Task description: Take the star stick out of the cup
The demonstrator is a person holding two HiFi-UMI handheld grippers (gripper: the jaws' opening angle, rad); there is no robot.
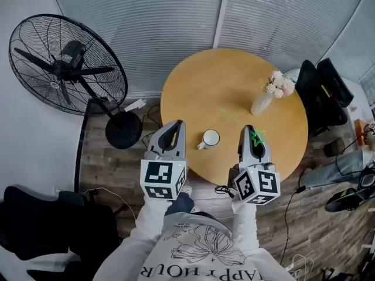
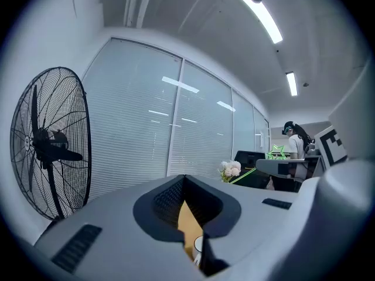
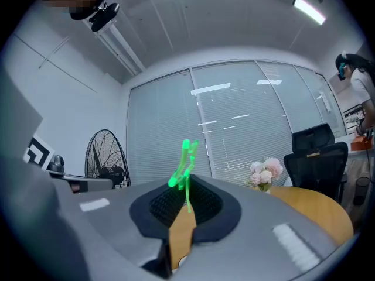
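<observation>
The green star stick [image 1: 256, 137] is clear of the cup, and my right gripper [image 1: 249, 129] is shut on it. Its star sits over the gripper's body and its thin end points out across the table. In the right gripper view the star stick [image 3: 186, 160] rises from between the closed jaws of my right gripper [image 3: 187, 183]. The white cup [image 1: 210, 138] stands on the round wooden table [image 1: 199, 86] between both grippers, with nothing in it. My left gripper [image 1: 177, 125] hovers left of the cup, jaws together and holding nothing. A sliver of the cup [image 2: 199, 246] shows below my left gripper [image 2: 184, 180].
A vase of pink flowers [image 1: 270, 91] stands on the table's right side. A large black floor fan [image 1: 64, 69] is to the left and a black office chair [image 1: 323, 92] to the right. Cables lie on the wooden floor. Another person [image 2: 295, 142] stands in the background.
</observation>
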